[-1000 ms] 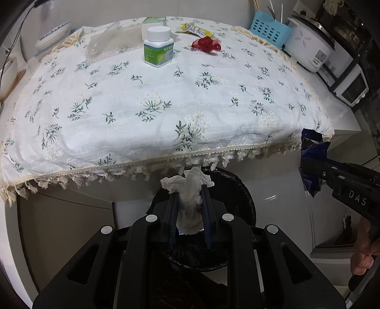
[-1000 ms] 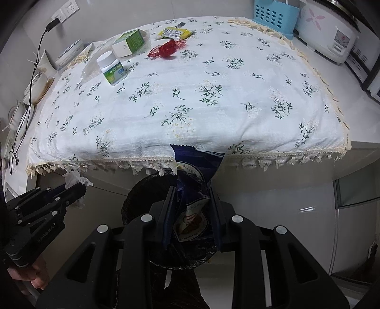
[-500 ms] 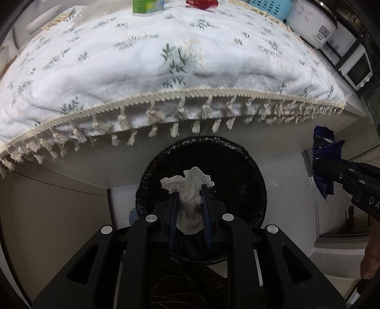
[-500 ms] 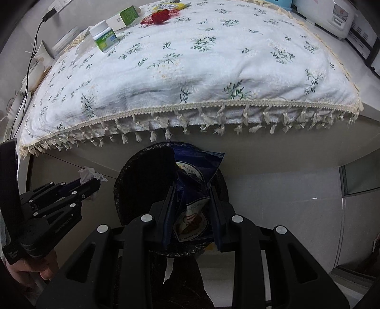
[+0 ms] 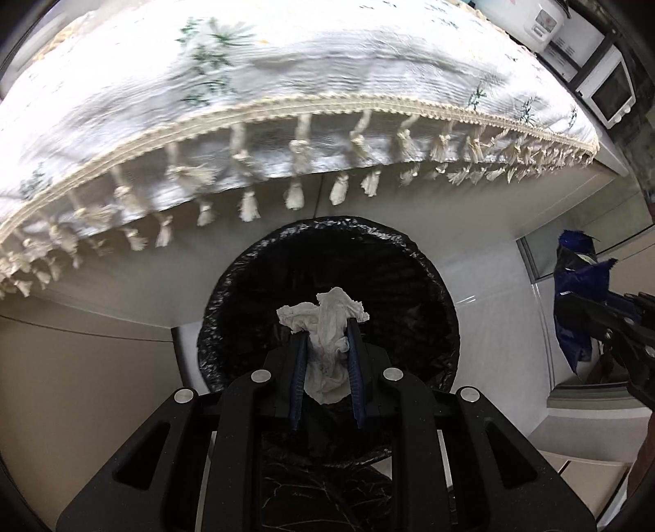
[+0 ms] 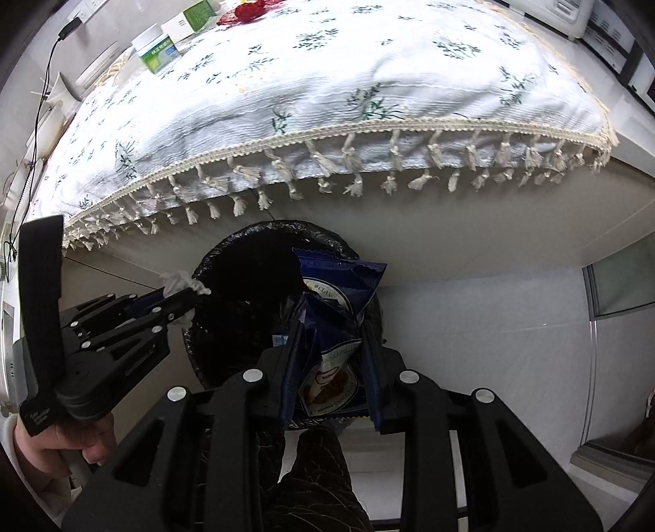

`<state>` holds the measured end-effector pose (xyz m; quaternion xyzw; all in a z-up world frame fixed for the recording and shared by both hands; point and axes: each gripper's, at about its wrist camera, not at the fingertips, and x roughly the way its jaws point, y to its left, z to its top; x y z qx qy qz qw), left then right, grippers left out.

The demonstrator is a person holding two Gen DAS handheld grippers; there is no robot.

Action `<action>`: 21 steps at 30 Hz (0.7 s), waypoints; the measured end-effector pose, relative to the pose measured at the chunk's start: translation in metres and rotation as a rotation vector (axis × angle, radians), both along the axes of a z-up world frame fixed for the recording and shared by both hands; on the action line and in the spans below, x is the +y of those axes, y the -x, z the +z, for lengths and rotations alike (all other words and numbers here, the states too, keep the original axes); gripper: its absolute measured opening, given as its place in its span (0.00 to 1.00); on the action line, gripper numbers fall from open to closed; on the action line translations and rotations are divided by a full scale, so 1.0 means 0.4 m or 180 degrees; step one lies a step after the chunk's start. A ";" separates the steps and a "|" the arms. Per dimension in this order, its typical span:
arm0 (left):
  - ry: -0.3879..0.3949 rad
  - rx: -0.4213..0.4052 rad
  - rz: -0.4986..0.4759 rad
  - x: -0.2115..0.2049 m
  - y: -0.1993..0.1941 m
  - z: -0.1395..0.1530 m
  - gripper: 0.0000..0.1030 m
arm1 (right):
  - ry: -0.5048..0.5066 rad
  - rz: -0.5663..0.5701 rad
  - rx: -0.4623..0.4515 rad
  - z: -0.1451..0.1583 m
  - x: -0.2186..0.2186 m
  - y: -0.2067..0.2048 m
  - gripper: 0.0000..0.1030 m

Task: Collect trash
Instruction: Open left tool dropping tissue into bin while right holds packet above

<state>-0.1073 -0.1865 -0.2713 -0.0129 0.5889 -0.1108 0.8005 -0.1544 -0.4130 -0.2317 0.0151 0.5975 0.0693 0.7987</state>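
Note:
My left gripper [image 5: 324, 327] is shut on a crumpled white tissue [image 5: 325, 327] and holds it over the open mouth of a round bin lined with a black bag [image 5: 425, 286]. My right gripper [image 6: 331, 327] is shut on a dark blue snack wrapper [image 6: 335, 303], above the right part of the same bin [image 6: 229, 327]. The left gripper with the tissue [image 6: 180, 282] shows at the bin's left rim in the right wrist view. The right gripper with the wrapper [image 5: 577, 303] shows to the right of the bin in the left wrist view.
The bin stands on the floor below the table's front edge, under a white floral cloth with tassels [image 6: 327, 90]. On the far table are a white pill bottle [image 6: 157, 51], a green-white box [image 6: 192, 16] and a red wrapper [image 6: 241, 8]. A white cabinet [image 5: 589, 409] stands at right.
Both grippers have dropped from table height down below the table edge and moved in over the bin. Each still holds its piece of trash.

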 end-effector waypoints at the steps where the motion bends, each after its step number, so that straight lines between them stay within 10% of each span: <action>1: 0.0001 0.0002 -0.0034 -0.008 -0.001 -0.003 0.17 | 0.0002 -0.0007 0.0002 0.001 -0.006 0.001 0.25; 9: 0.0011 0.0011 -0.0067 -0.021 -0.009 -0.010 0.24 | 0.0021 -0.0001 0.0025 0.004 -0.029 0.010 0.25; 21: 0.0051 -0.0069 0.0263 0.076 0.004 0.024 0.68 | -0.0032 0.0195 0.0096 -0.035 0.049 -0.021 0.25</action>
